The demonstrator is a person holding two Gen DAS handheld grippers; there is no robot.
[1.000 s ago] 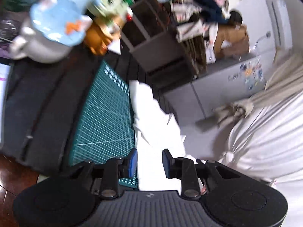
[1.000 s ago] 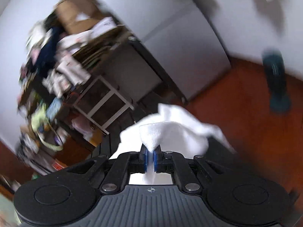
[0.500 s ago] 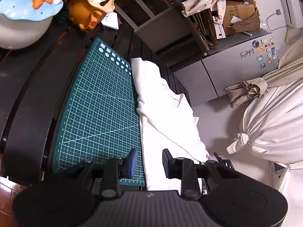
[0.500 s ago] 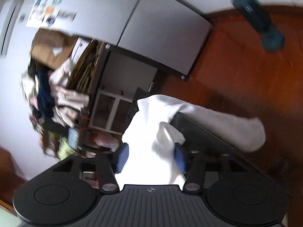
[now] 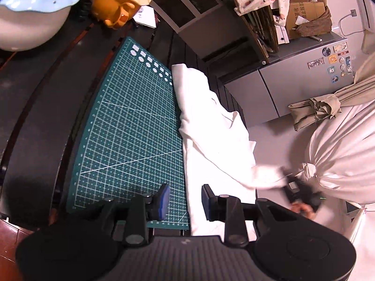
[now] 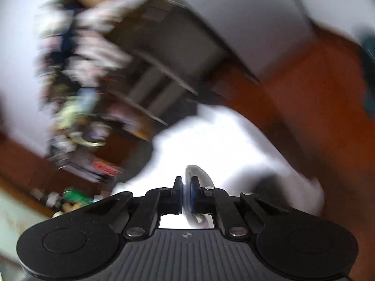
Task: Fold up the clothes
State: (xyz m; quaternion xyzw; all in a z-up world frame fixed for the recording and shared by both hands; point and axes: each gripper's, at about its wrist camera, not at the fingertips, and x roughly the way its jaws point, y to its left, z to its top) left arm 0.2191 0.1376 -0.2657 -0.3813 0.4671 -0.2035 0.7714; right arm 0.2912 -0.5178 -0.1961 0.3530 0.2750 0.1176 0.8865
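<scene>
Green mat (image 5: 131, 126), shirt (image 5: 211, 126) beside (fingers (image 5: 163, 197) apart)

The green cutting mat (image 5: 131, 126) lies bare left of the white garment (image 5: 211, 140), while ceramic figurines (image 5: 117, 7) crowd the table's (image 5: 42, 107) far end.

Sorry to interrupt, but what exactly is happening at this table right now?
A person is folding a white garment that lies beside a green cutting mat. The right gripper is shut on a fold of the cloth, its view badly blurred. The left gripper hangs open above the garment's near edge, holding nothing.
</scene>
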